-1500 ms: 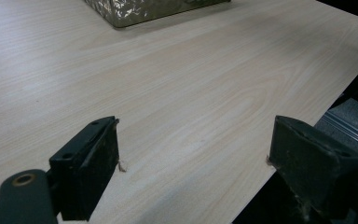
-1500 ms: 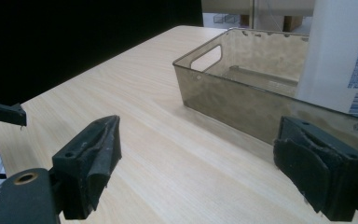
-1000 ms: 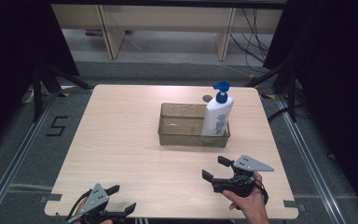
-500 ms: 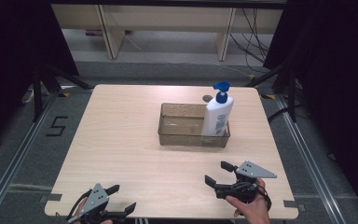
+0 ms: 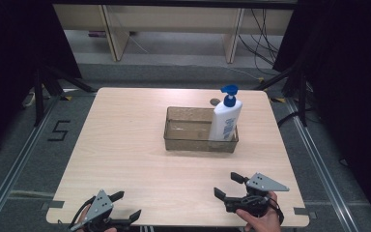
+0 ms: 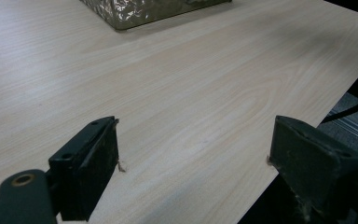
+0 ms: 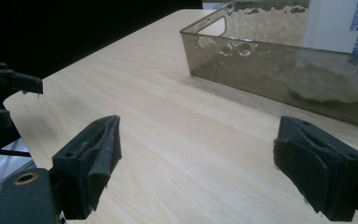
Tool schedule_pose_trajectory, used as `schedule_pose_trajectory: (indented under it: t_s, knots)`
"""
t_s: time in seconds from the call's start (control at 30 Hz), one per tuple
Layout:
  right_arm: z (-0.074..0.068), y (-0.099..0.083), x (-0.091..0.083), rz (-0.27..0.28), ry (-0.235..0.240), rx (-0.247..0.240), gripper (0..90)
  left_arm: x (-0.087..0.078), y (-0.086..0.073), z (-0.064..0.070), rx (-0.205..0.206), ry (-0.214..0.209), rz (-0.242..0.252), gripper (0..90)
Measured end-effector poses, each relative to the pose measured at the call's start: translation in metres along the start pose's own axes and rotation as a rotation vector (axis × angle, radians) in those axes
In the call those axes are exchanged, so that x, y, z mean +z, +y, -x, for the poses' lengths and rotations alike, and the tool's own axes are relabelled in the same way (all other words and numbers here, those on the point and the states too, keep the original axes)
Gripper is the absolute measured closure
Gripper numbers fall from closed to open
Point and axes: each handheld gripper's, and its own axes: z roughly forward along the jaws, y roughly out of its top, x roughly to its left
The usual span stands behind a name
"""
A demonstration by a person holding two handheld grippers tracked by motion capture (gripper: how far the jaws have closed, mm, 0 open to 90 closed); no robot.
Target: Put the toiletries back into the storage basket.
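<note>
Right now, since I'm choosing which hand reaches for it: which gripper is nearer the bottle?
The right gripper, at the table's front right, on the side where the bottle stands in the bin; the left gripper sits front left.

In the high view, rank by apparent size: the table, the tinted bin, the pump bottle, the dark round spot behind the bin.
1. table
2. tinted bin
3. pump bottle
4. dark round spot, by far the smallest

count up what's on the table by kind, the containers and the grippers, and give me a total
White pump bottle with blue pump head: 1
Smoky translucent plastic rectangular bin: 1
Handheld black two-jaw grippers: 2, left gripper and right gripper
Total: 4
</note>
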Motion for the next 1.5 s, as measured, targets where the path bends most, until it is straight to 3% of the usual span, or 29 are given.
schedule_pose_trajectory:
  t_s: [0.2, 0.23, 0.33, 0.37, 0.4, 0.5, 0.57, 0.6, 0.67, 0.7, 0.77, 0.83, 0.87, 0.9, 1.03, 1.13, 1.17, 1.23, 1.3, 1.33, 1.5]
  knots:
    - [-0.005, -0.006, -0.005, -0.023, 0.006, 0.024, 15.5, 0.0, 0.0, 0.0, 0.006, 0.007, -0.018, 14.7]
    - [-0.003, -0.007, -0.005, -0.011, 0.002, 0.0, 15.5, 0.001, 0.0, 0.001, -0.009, 0.006, -0.007, 14.8]
    - [-0.004, -0.01, -0.007, -0.019, -0.007, -0.001, 15.5, 0.001, -0.001, 0.001, -0.01, 0.003, -0.005, 14.8]
    - [-0.007, -0.011, -0.008, -0.023, -0.002, 0.035, 15.5, 0.001, -0.001, 0.001, -0.01, 0.003, -0.005, 14.8]
    - [-0.005, -0.012, -0.009, -0.021, -0.004, 0.001, 15.5, 0.002, -0.001, 0.0, -0.007, 0.006, -0.014, 14.7]
    - [-0.006, -0.014, -0.011, -0.02, -0.012, 0.009, 15.5, 0.001, -0.001, 0.0, 0.001, 0.014, -0.034, 14.8]
    - [-0.005, -0.015, -0.012, -0.026, -0.012, 0.007, 15.5, 0.002, -0.001, 0.001, -0.003, 0.006, -0.016, 14.7]
    - [-0.005, -0.016, -0.015, -0.027, -0.016, -0.004, 15.5, 0.001, -0.001, 0.0, 0.009, 0.013, -0.037, 14.8]
    - [-0.005, -0.017, -0.015, -0.028, -0.015, -0.006, 15.5, 0.002, -0.001, 0.0, -0.001, 0.005, -0.017, 14.8]
    - [-0.005, -0.019, -0.017, -0.035, -0.04, -0.01, 15.5, 0.001, -0.001, -0.001, 0.007, 0.014, -0.037, 14.8]
    - [-0.005, -0.019, -0.018, -0.044, -0.04, -0.015, 15.5, 0.001, -0.001, 0.0, 0.0, 0.014, -0.034, 14.8]
    - [-0.008, -0.022, -0.019, -0.041, -0.018, 0.031, 15.5, 0.001, -0.001, 0.0, 0.004, 0.015, -0.034, 14.8]
    - [-0.008, -0.022, -0.019, -0.041, -0.018, 0.031, 15.5, 0.001, -0.001, 0.0, 0.004, 0.015, -0.034, 14.8]
    - [-0.006, -0.022, -0.021, -0.045, -0.023, 0.002, 15.6, 0.001, -0.001, 0.0, 0.004, 0.016, -0.034, 14.8]
    - [-0.006, -0.023, -0.023, -0.034, -0.03, -0.007, 15.5, 0.001, -0.001, -0.001, 0.009, 0.01, -0.034, 14.8]
    - [-0.009, -0.025, -0.025, -0.034, -0.025, 0.045, 15.6, 0.002, -0.001, -0.001, 0.01, 0.01, -0.033, 14.8]
    - [-0.007, -0.025, -0.026, -0.027, -0.024, 0.012, 15.5, 0.002, -0.002, -0.001, 0.015, 0.008, -0.037, 14.8]
    - [-0.009, -0.026, -0.028, -0.044, -0.036, 0.032, 15.6, 0.002, -0.001, -0.001, 0.016, 0.008, -0.039, 14.8]
    - [-0.007, -0.026, -0.029, -0.044, -0.049, -0.006, 15.6, 0.002, -0.001, -0.001, 0.016, 0.008, -0.037, 14.8]
    - [-0.009, -0.027, -0.03, -0.043, -0.044, 0.018, 15.6, 0.002, -0.002, -0.001, 0.015, 0.009, -0.037, 14.8]
    - [-0.009, -0.028, -0.031, -0.038, -0.045, -0.002, 15.6, 0.002, -0.002, 0.0, 0.02, 0.008, -0.043, 14.8]
